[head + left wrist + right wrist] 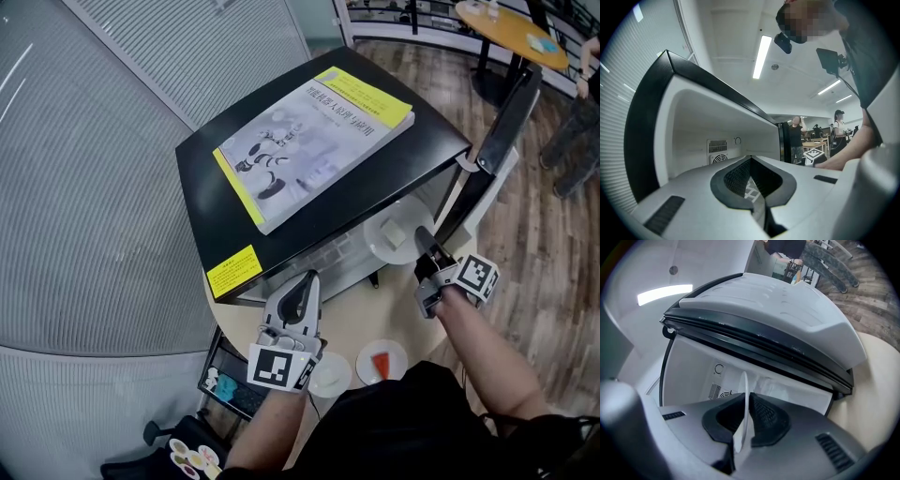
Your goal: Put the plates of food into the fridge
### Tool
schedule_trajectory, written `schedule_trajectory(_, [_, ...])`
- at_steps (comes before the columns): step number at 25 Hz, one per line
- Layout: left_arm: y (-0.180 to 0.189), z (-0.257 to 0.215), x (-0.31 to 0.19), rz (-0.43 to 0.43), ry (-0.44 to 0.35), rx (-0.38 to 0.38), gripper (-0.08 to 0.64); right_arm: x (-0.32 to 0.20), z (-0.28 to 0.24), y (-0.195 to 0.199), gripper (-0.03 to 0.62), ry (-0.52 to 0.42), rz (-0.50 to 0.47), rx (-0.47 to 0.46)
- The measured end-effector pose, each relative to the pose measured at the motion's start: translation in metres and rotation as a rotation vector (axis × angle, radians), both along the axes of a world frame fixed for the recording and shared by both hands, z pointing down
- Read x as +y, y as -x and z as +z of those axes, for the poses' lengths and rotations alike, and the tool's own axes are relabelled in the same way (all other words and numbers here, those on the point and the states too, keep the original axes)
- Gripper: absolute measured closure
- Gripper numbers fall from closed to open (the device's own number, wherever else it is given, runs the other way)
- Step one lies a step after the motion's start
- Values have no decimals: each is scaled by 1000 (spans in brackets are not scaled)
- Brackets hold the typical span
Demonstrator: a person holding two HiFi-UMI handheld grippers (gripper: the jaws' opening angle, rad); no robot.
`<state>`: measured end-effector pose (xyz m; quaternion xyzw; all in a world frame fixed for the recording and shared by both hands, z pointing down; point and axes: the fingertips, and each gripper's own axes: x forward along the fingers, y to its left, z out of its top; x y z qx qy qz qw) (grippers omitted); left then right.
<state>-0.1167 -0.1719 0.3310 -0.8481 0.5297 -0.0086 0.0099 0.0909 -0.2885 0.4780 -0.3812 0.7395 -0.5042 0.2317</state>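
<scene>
The plate [392, 234] is sitting at the mouth of the fridge [202, 178], at about 3 o'clock from the middle of the head view, with a pale piece of food on it that is too small to make out. The right gripper [424, 242] is pinching the plate's near rim, its jaws clamped on the rim. The bare right forearm is reaching up from 5 o'clock, holding the gripper level and aimed into the opening.

The left gripper [306, 281] is pointing at the fridge's lower front edge near 6 o'clock, its jaws together with nothing between them. The left forearm is coming up from the bottom edge.

Two more plates are resting on the table [394, 314] between the arms: a plate with red food [382, 361] and a second plate [330, 375] just beside it at its 9 o'clock.

A book [314, 141] is lying on the fridge top, and the door [497, 131] is standing open toward 2 o'clock.

Only the gripper views are showing the white interior. The right one is showing the plate edge-on, with a vent [715, 391] on the back wall. The left one is showing people [794, 138] standing beyond the door.
</scene>
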Motion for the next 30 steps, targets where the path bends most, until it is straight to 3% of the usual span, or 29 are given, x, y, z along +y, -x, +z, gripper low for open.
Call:
schedule_trajectory(16, [9,6,-12,-7,21,13,558,-24,5,11,568,29,18,6])
schedule_trajectory(30, [-2,14,-17,37,42,36,558,-41,8,29,568,68,16,-13])
